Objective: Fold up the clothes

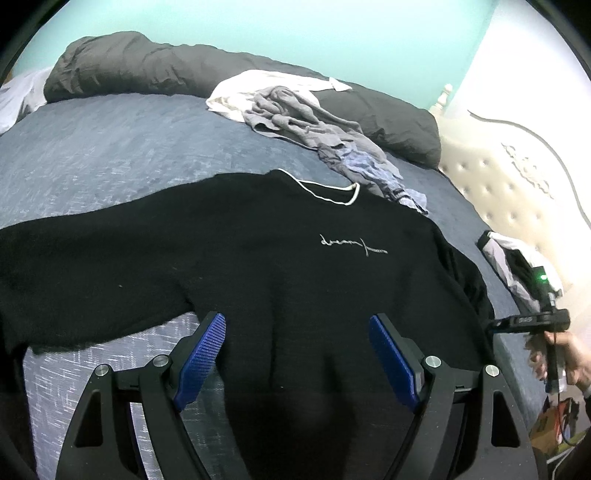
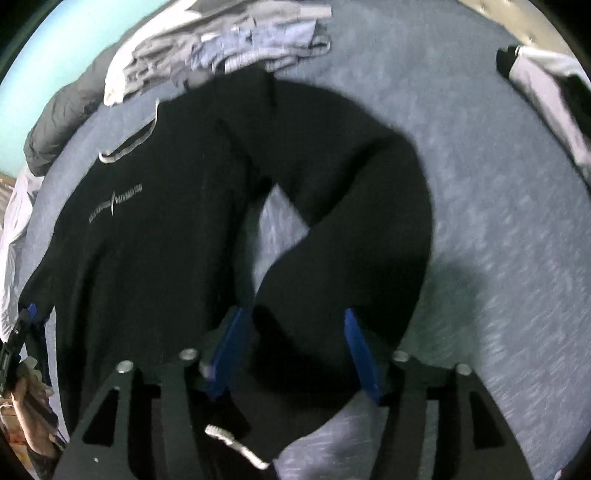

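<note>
Blue pads of the left hand-held gripper stand wide apart over the lower body of the black sweater; nothing is pinched between them, so it is released, hovering above the cloth. In the right wrist view, the right hand-held gripper points steeply down at the sweater's sleeve, which bends back on itself on the bed. Its jaws stand apart with the dark end of the sleeve lying in the gap, and the pads do not press on it, so this one is released too; that view is blurred. The sweater lies spread face up across the grey-blue bed cover, its collar trimmed in white toward the far side and a small white script logo on the chest. One sleeve reaches out flat to the left in the left wrist view, while the other is the one folded beside the body under the right hand-held gripper. From the left wrist view, that right tool shows at the far right edge, held in a hand, with a green light above it. Beyond the collar sits a heap of grey, white and light blue clothes, touching the sweater's shoulder. Behind the heap lie dark pillows against a teal wall. A tufted cream headboard stands at the right, with a black and white garment lying near it.
</note>
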{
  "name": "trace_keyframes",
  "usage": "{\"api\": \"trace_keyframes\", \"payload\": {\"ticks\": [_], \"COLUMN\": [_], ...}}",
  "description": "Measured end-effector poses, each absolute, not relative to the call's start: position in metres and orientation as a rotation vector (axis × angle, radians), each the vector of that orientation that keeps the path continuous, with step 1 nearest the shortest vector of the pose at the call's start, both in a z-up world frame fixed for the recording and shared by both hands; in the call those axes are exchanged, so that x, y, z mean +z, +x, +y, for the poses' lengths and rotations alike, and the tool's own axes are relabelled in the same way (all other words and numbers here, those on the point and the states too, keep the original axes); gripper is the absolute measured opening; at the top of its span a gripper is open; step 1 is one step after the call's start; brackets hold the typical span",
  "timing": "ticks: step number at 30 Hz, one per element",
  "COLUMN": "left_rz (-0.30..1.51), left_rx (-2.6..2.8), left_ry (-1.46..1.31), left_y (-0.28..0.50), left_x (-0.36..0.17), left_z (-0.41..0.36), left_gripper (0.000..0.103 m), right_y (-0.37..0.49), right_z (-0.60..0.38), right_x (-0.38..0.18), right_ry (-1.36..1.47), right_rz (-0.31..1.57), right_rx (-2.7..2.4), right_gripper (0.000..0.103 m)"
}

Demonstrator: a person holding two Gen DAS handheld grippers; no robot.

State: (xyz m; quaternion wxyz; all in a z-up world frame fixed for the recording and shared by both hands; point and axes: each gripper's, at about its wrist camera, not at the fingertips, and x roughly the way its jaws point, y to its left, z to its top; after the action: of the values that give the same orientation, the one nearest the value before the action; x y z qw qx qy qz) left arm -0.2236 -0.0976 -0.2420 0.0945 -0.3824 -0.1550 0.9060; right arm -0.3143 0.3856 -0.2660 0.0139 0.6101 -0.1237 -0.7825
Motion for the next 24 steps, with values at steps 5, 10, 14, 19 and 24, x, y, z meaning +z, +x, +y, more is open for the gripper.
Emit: {"api": "trace_keyframes", "payload": {"ticks": [5, 10, 14, 19, 24], "left_rz": [-0.456, -0.457, -0.464, -0.460, -0.442], "left_rx": [2.682, 2.688, 2.693, 2.696, 2.697], "left_ry": [-1.138, -1.133, -1.133, -1.135, -1.147], "left_y": [-0.224, -0.222, -0.222, -0.222, -0.223], "left_x": [-0.243, -0.242, -0.242, -0.242, -0.244], "left_z": [-0.093, -0.095, -0.097, -0.096, -0.094], "left_gripper": [0.083, 0.083, 0.083, 0.083, 0.083], "right_y": [-0.317, -0.313, -0.304, -0.296, -0.290], "right_z": [0.373, 0.368, 0.376, 0.416, 0.487], "right_x": [-0.289, -0.295, -0.281, -0.246, -0.215], "right_ry": [2.023, 2.018, 1.937, 1.846, 1.812], "right_rz": [-0.313, -0.199, -0.177, -0.169, -0.219], "right_rx": [-2.420, -2.451, -2.503, -2.658, -2.822], "right_gripper": [0.063, 0.016, 0.005, 0.004, 0.004]}}
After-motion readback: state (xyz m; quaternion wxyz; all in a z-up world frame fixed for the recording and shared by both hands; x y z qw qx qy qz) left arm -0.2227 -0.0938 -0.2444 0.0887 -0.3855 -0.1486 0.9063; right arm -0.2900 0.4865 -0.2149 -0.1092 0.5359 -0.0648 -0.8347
